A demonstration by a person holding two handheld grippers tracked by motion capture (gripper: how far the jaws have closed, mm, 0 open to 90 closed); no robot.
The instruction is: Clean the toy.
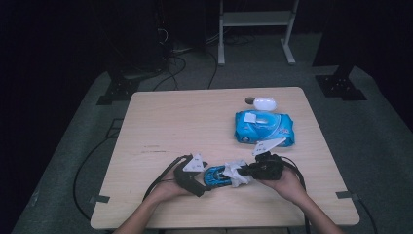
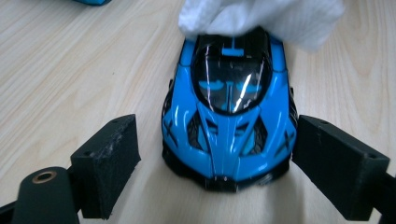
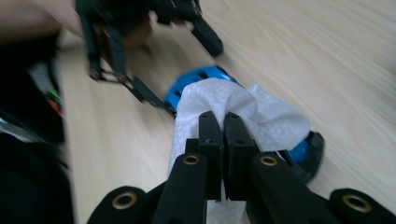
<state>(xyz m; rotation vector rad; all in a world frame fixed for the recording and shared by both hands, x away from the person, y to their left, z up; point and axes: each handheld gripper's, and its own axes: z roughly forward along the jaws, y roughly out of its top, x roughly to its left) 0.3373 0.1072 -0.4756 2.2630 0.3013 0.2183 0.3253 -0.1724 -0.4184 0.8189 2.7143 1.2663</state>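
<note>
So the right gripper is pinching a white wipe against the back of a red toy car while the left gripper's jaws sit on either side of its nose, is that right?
One thing is off: the toy car is blue, not red, as the left gripper view shows. The rest holds: the right gripper pinches the white wipe against its back, and the left gripper has its jaws either side of the nose.

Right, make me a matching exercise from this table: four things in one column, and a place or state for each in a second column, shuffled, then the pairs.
Things:
1. toy car
2. white wipe
3. wipes pack
4. white oval lid

Places or states:
A. lies beyond the blue pack, near the far table edge
B. pinched in the shut right gripper, draped over the car
C. sits between the jaws of the left gripper, a gap on one side
D. blue, flat on the table right of middle

Pairs: 1-C, 2-B, 3-D, 4-A
</note>
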